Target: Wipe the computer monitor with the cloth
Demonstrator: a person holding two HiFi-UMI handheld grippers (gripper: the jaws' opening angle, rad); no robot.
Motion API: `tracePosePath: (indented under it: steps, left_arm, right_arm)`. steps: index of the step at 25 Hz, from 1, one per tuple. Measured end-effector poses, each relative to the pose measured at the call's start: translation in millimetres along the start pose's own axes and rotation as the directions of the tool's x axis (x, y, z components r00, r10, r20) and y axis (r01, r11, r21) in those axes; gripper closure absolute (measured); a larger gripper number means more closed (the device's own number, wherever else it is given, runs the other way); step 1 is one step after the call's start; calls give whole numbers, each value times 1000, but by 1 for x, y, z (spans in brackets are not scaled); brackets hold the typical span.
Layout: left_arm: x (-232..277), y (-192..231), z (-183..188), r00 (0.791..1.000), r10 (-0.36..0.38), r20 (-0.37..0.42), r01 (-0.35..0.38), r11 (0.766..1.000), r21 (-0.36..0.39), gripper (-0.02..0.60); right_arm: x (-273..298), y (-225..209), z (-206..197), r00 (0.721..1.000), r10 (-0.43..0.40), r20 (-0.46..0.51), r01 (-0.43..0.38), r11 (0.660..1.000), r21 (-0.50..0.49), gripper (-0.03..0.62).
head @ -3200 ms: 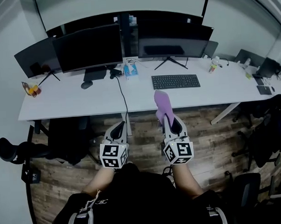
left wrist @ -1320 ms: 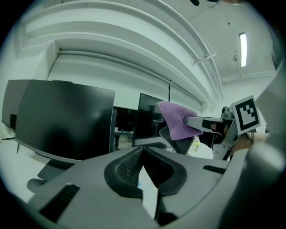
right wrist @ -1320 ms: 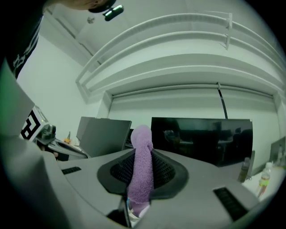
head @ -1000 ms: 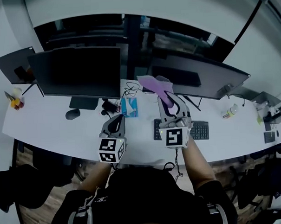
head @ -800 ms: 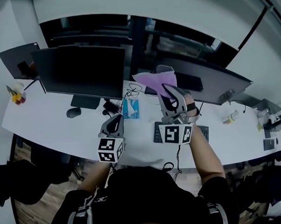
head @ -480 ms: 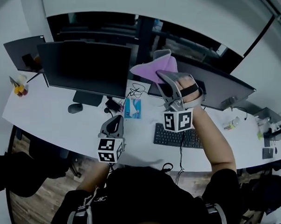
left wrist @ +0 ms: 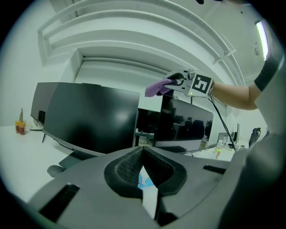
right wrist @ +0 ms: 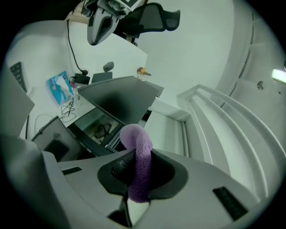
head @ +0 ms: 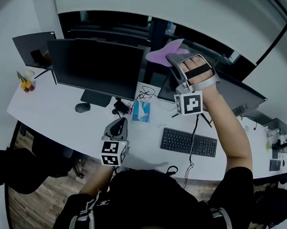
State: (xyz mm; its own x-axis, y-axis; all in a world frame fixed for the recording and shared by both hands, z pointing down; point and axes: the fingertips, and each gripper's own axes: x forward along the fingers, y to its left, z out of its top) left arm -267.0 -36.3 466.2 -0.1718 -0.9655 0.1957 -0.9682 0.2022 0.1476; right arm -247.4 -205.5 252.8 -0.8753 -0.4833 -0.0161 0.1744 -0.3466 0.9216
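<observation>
Raised higher, right gripper pinches purple cloth between its closed fingers.

Head view looks steeply down from above onto the surface and monitor; left tongs view sits low by the surface, facing that monitor; right tongs view rides high, looking down over its top edge; all three share it.
</observation>
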Motion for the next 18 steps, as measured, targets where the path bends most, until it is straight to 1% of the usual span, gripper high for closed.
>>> tracePosePath:
  steps: [3, 6, 11, 18]
  left_arm:
    - [-2, 3, 0, 1000, 8, 3, -8, 1000, -1, 568]
    - [-1, 6, -2, 1000, 13, -3, -13, 1000, -1, 568]
    - [1, 8, -9, 1000, 9, -21, -9, 1000, -9, 568]
    - [4, 10, -11, 1000, -2, -29, 1, 1000, -15, 568]
  right_arm:
    - [7, -13, -13, 1000, 5, -28, -5, 1000, -29, 511]
    - [16, -12, -21, 998, 43, -41, -44, 998, -36, 512]
    - [24, 20, -19, 984, 172, -47, -173, 985, -10, 512]
    - [30, 47, -3, 966, 252, -55, -250, 968, 34, 511]
